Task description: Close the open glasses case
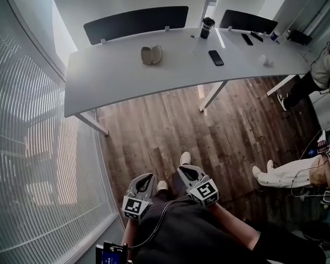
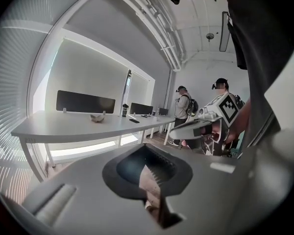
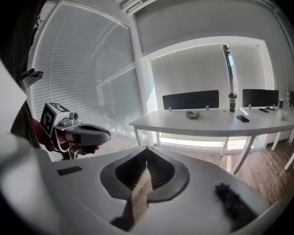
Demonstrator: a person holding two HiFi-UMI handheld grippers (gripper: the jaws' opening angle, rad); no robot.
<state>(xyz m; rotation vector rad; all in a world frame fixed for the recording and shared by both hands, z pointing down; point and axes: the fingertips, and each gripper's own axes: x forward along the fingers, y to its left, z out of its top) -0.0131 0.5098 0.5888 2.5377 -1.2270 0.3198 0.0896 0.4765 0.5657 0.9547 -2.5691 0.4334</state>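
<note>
Both grippers are low against my operator's body: left gripper (image 1: pixel 147 177) and right gripper (image 1: pixel 184 170) each have their jaws drawn together to a thin slit, with nothing between them. Their own views confirm this, showing only wood floor through the slit. The task's thing, a small beige clamshell glasses case (image 1: pixel 152 54), sits open on the long white table (image 1: pixel 115 76). It's toward the far edge in front of a black divider panel (image 1: pixel 136 22), well apart from both grippers across a stretch of brown plank floor (image 1: pixel 170 125). A black phone (image 1: pixel 215 58) and a dark tumbler (image 1: pixel 207 27) are further right on the same table, not in the way. My read: we're in the approach step and closing hasn't started, since the lid is plainly up. Next move as I see it: walk in to the table edge, bring the grippers up over the case, brace the base with one and push the lid down with the other. I can't tell the hinge side from here, so check that up close first.
</note>
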